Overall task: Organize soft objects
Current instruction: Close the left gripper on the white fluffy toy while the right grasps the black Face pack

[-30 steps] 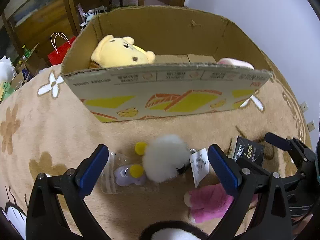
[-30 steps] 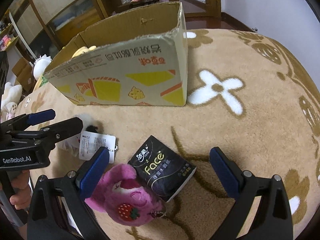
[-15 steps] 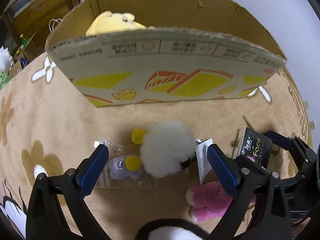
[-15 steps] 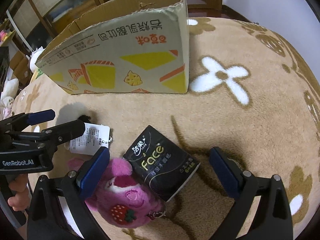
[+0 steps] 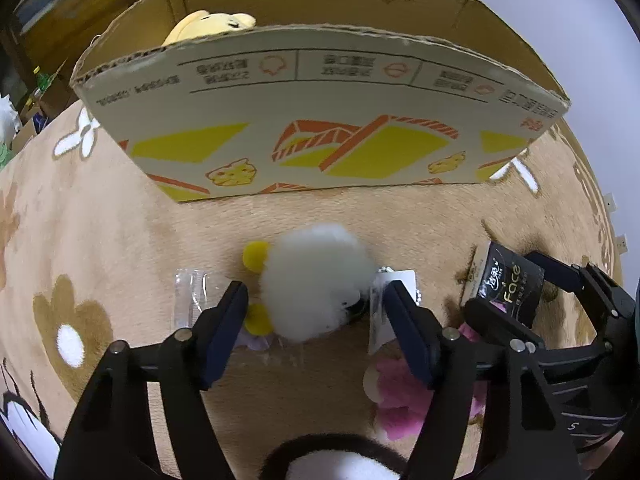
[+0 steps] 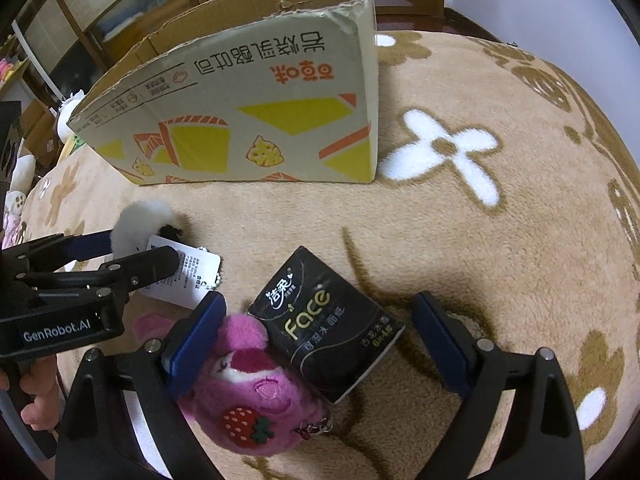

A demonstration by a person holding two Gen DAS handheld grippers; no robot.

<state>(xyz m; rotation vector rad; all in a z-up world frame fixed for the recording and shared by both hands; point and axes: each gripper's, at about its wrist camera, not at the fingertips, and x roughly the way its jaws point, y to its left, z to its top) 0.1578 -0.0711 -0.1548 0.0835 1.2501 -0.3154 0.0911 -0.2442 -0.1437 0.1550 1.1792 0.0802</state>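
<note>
— Where is the white fluffy toy (image 5: pixel 316 280)?

— On the flower-patterned blanket (image 5: pixel 120 240), right between the blue pads of the left claw (image 5: pixel 316 308). Its two yellow pompoms sit by the left pad, and its paper tag (image 5: pixel 380 312) lies against the right pad.

— Is the left claw pinching it?

— Its jaws have just been closing with the toy between them. The pads flank the fluff closely, but I cannot tell whether they press on it yet.

— And beyond that claw?

— The cardboard box (image 5: pixel 320 120) stands ahead of it, open-topped, with a yellow plush (image 5: pixel 208 26) showing over the rim. A clear wrapper (image 5: pixel 192 296) lies just outside the left pad.

— The right claw (image 6: pixel 320 344)?

— Spread wide, though its jaws have just been closing a little. The black tissue pack (image 6: pixel 326 324) lies between its pads, touching neither that I can see. The pink strawberry plush (image 6: pixel 256 392) rests against the left pad and touches the pack.

— Anyone visible?

— A hand (image 6: pixel 36 396) grips the left claw's handle, left of the right claw.
</note>
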